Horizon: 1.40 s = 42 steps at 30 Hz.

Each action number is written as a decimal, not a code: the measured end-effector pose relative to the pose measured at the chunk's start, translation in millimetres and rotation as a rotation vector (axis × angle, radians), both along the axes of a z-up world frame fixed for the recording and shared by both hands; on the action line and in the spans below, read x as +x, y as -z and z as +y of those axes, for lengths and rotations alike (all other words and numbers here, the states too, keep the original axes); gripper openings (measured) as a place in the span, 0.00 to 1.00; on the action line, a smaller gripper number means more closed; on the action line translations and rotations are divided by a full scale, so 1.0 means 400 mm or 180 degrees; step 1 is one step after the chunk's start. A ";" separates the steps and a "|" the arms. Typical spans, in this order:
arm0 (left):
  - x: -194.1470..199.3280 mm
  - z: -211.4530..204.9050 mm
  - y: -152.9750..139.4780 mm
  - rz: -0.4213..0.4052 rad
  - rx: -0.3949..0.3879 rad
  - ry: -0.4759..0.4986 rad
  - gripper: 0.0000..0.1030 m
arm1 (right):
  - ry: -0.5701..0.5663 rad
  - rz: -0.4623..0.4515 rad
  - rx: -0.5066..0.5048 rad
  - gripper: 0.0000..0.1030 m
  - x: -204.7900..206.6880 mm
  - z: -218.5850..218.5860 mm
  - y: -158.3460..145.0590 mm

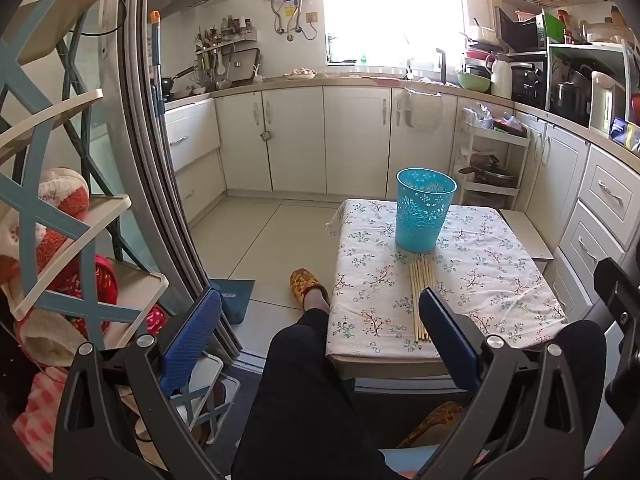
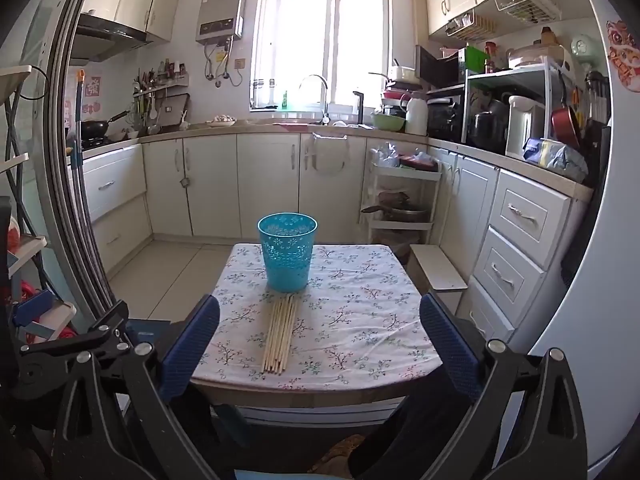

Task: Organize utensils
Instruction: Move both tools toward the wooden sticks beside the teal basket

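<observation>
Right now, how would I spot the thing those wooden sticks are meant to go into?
Find the small table with the flowery cloth in the middle of the kitchen floor. On its far half stands a turquoise plastic basket, upright and open-topped, just beyond the bundle of wooden sticks. Its bright colour and cut-out flower pattern are unmatched on the table.

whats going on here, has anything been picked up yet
Nothing is picked up yet. A seated person holds a claw in each hand, and both the left claw and the right claw are wide open and empty. A bundle of wooden sticks lies flat on the small cloth-covered table, just in front of an upright blue basket.
</observation>
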<state>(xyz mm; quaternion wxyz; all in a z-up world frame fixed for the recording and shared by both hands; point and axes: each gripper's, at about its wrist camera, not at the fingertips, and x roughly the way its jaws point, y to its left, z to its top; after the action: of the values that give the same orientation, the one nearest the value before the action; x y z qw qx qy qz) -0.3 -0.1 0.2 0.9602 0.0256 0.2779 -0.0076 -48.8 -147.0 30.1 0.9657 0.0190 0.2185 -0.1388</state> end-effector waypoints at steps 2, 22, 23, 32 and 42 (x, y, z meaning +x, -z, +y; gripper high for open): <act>0.003 -0.002 0.002 0.0023 0.0007 0.0005 0.92 | -0.0012 0.0034 0.0031 0.93 0.012 -0.011 0.003; 0.326 -0.079 0.195 0.0865 0.0108 0.0104 0.92 | -0.0013 0.0862 0.0418 0.93 0.342 -0.201 0.277; 0.347 -0.085 0.212 0.0910 0.0112 0.0111 0.92 | -0.0041 0.0930 0.0431 0.92 0.371 -0.204 0.303; 0.494 -0.136 0.314 0.1173 0.0079 0.0137 0.92 | -0.0149 0.1241 0.0617 0.67 0.557 -0.223 0.421; 0.566 -0.175 0.364 0.1318 0.0140 0.0169 0.92 | -0.0143 0.1214 0.0748 0.64 0.610 -0.244 0.426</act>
<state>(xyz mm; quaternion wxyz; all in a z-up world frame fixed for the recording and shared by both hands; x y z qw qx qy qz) 226.0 -70.1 -145.3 0.8813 0.0518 0.4686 -0.0319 195.1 -244.5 -140.4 0.9009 0.0999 0.4122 -0.0918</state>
